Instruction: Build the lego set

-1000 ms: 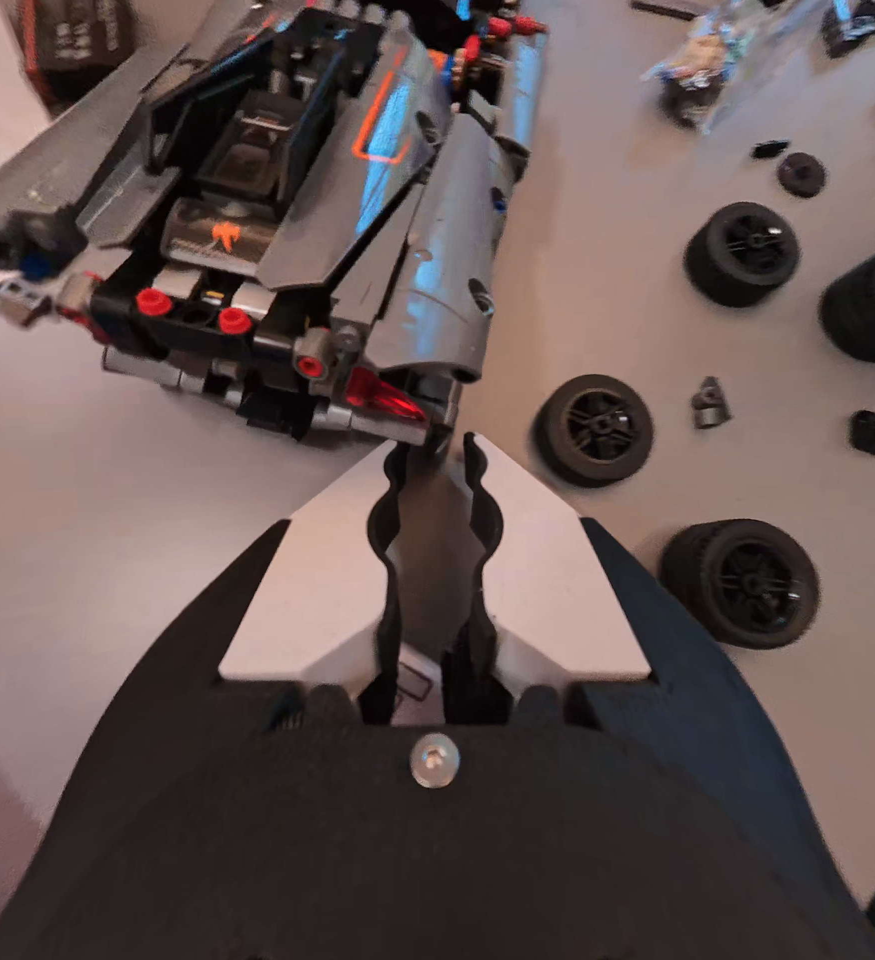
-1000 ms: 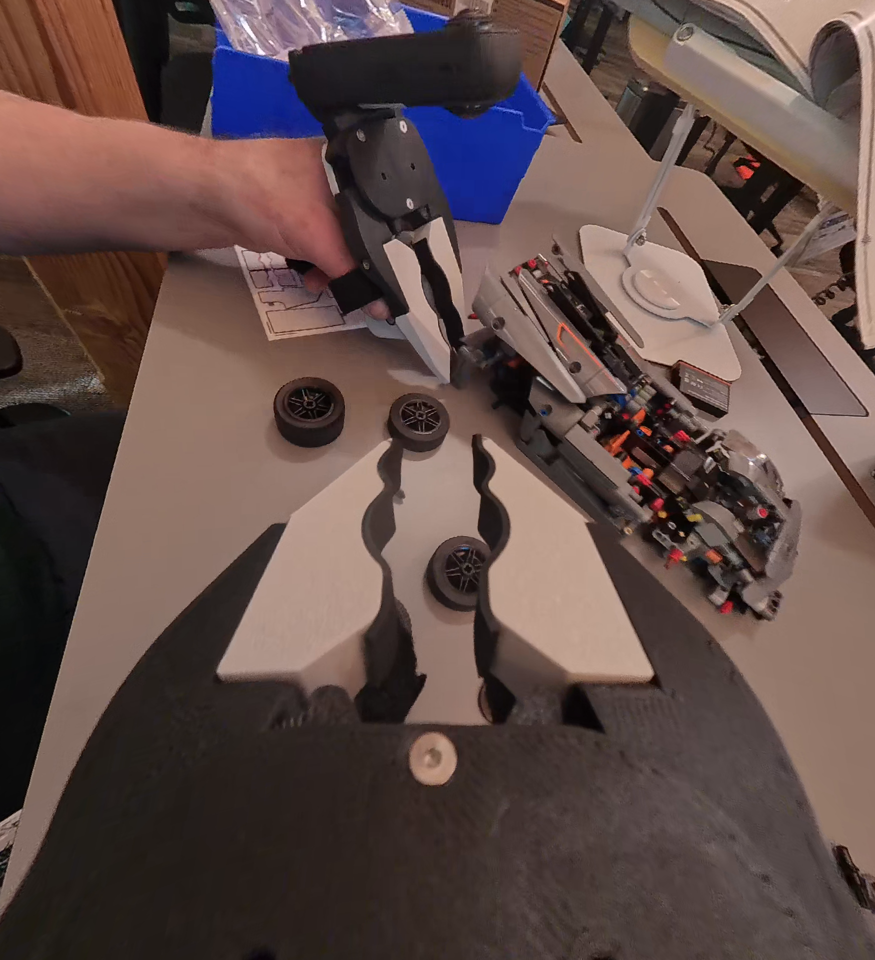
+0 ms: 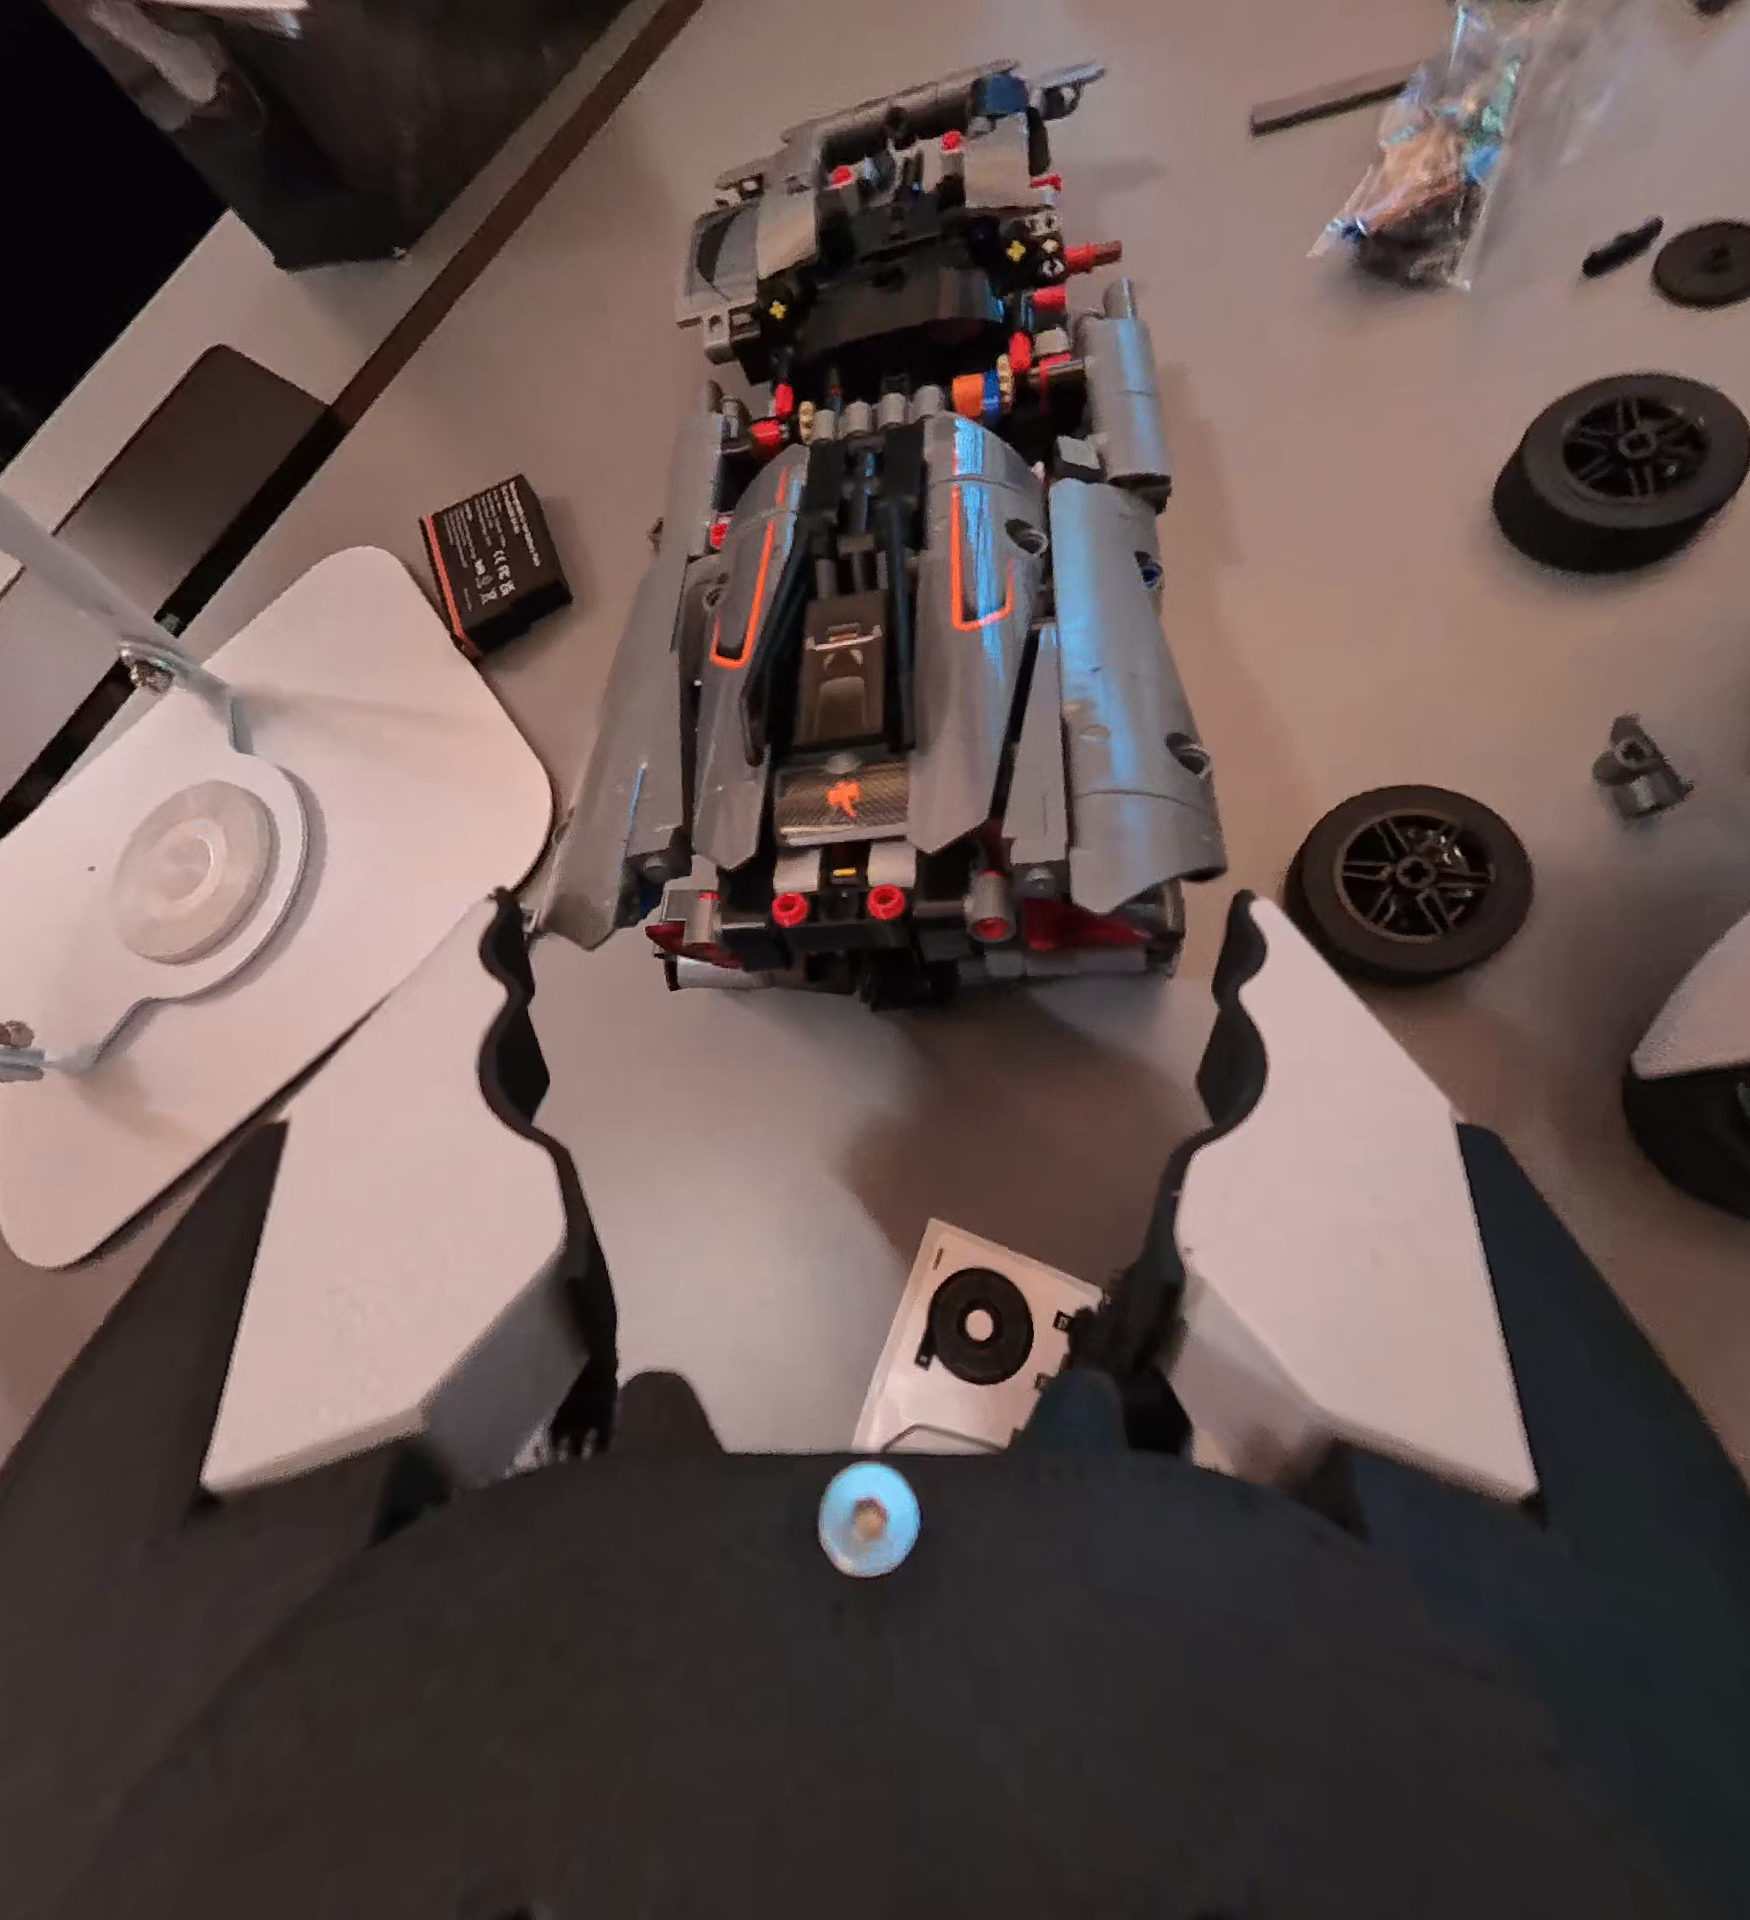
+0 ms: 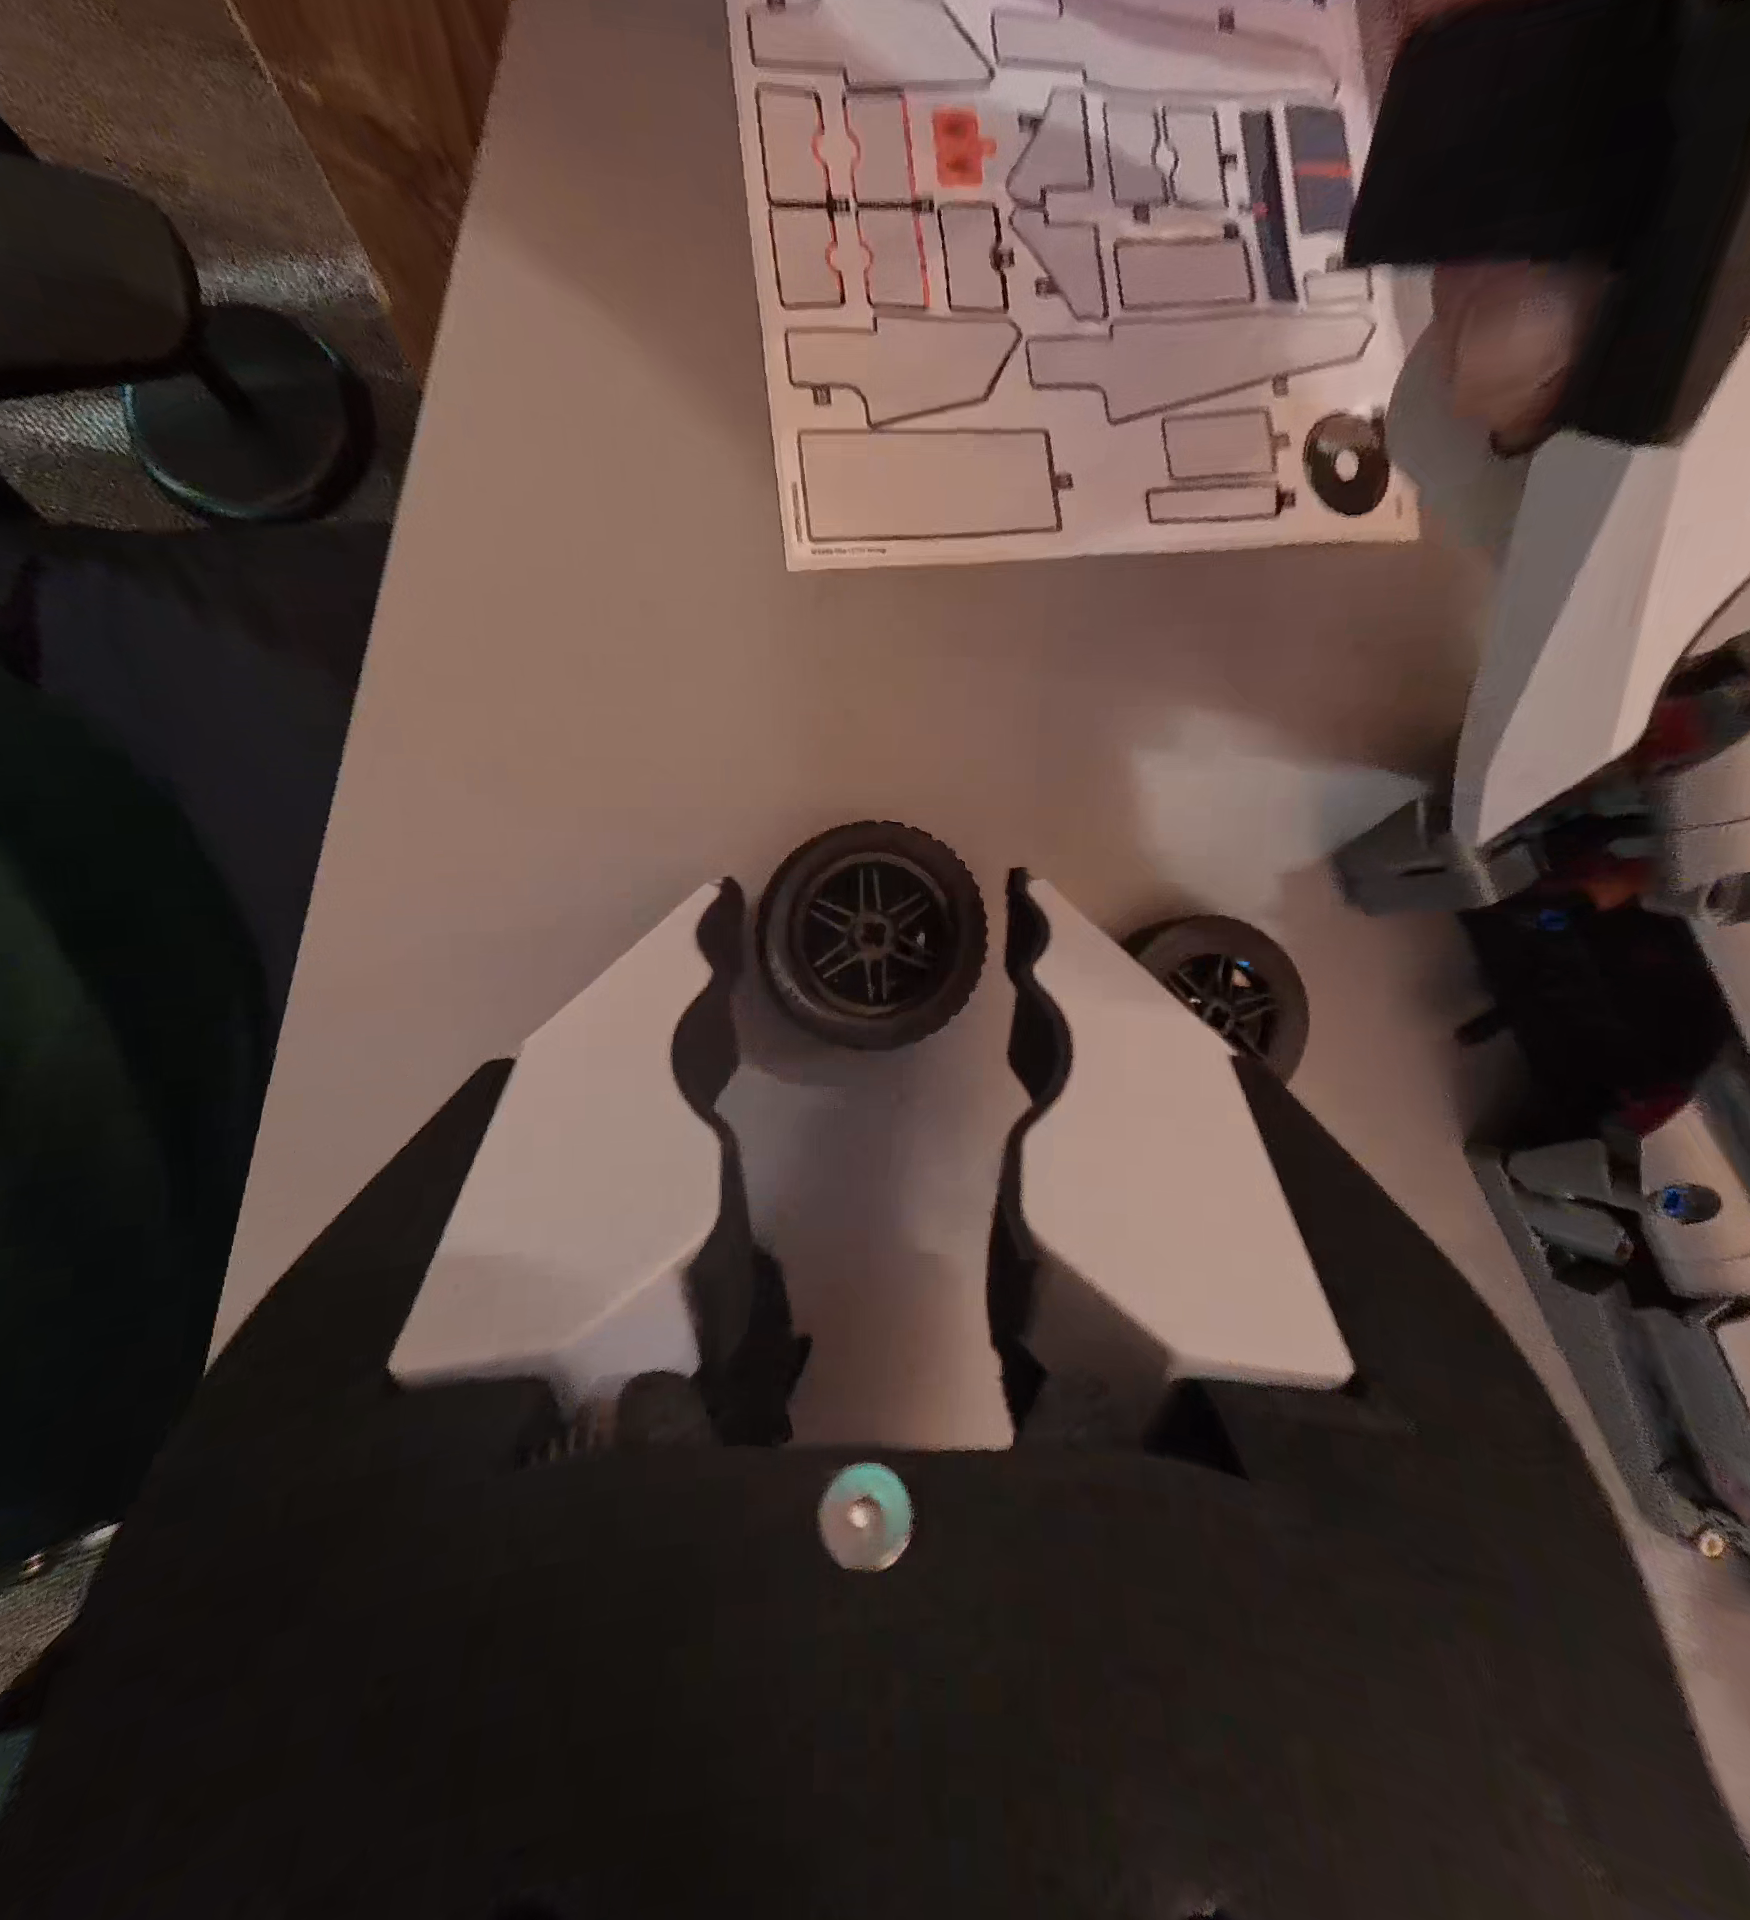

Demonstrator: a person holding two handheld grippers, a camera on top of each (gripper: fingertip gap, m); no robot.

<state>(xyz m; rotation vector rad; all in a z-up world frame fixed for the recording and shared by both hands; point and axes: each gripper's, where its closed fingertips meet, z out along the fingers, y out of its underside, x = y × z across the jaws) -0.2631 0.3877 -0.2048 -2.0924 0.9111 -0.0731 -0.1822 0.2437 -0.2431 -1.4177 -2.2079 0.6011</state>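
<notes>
Black wheel (image 4: 871, 935) lies on the counter (image 4: 590, 675) between the right gripper (image 4: 866, 894) jaws, spread wide and not gripping it. Left gripper (image 3: 871, 925) jaws gape empty facing the grey Lego car (image 3: 912, 644); a second wheel (image 4: 1224, 992) and sticker sheet (image 4: 1058, 281) lie nearby.

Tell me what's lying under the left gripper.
Under the left gripper, between its open fingers, lies bare grey table and one corner of the sticker sheet with a black ring sticker. The gripper's black body covers the rest of the sheet.

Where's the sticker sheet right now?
In the right wrist view, the sticker sheet lies flat on the table, beyond the wheel between the right gripper's fingertips.
</notes>
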